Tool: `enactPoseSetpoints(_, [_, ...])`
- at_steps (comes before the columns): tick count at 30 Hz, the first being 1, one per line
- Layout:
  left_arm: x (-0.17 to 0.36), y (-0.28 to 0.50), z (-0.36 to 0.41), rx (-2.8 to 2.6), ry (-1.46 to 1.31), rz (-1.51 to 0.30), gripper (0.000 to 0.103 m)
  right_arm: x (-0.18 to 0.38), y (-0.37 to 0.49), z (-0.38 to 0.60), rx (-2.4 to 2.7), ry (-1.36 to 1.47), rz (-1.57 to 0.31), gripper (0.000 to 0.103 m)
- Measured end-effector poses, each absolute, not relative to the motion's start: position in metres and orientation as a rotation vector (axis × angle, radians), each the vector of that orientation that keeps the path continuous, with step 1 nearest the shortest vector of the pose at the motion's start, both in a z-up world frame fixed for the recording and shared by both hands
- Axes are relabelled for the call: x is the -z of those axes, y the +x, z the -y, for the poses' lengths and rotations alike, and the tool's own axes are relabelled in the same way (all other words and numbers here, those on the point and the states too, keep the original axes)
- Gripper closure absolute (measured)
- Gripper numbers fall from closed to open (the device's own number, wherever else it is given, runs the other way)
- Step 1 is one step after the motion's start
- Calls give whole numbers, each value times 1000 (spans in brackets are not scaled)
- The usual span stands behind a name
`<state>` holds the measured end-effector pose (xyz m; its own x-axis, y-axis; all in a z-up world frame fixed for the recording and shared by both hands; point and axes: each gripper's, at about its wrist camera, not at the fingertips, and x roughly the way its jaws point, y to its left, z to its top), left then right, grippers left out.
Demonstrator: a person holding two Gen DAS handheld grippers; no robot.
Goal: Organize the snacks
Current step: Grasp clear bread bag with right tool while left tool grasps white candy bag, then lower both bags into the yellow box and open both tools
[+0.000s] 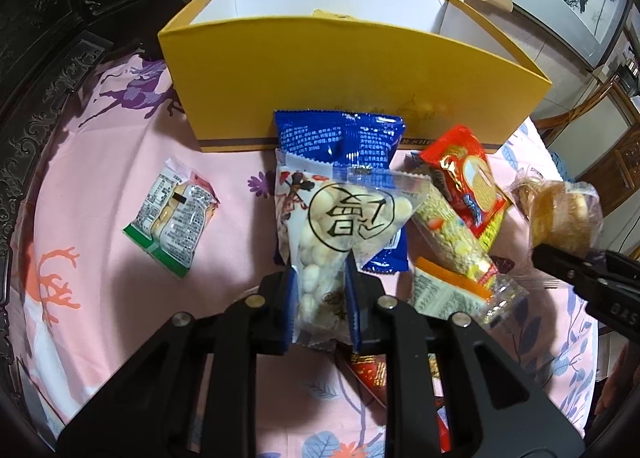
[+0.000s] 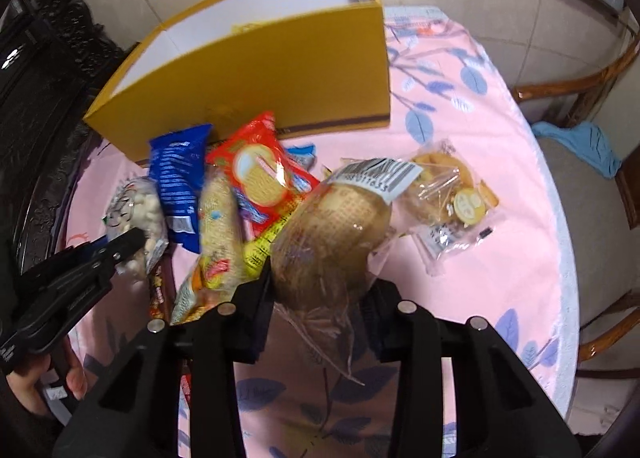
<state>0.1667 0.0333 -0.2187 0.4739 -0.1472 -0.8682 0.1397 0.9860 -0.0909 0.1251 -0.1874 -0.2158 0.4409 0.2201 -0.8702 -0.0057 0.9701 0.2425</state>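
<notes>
Pink floral desk, yellow box at 12 o'clock. Left tongs clench the peanut bag; right tongs grasp wrapped bread. Slack wrappers may slip or catch the box rim.

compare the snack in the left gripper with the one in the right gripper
The left gripper is shut on the clear bag of white candies, which is flat, printed with a round black character mark, and full of many small pieces. The right gripper is shut on the wrapped bread bun, a single bulky brown lump bearing a barcode label. Both are in transparent wrappers, held above the pink tablecloth in front of the yellow box.
</notes>
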Motion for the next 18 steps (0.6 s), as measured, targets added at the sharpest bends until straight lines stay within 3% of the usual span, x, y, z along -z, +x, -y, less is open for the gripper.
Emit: enactPoseSetpoints(18, [156,166,-38,184,-44,-947,84,167,138,168,-243,196,-994,64])
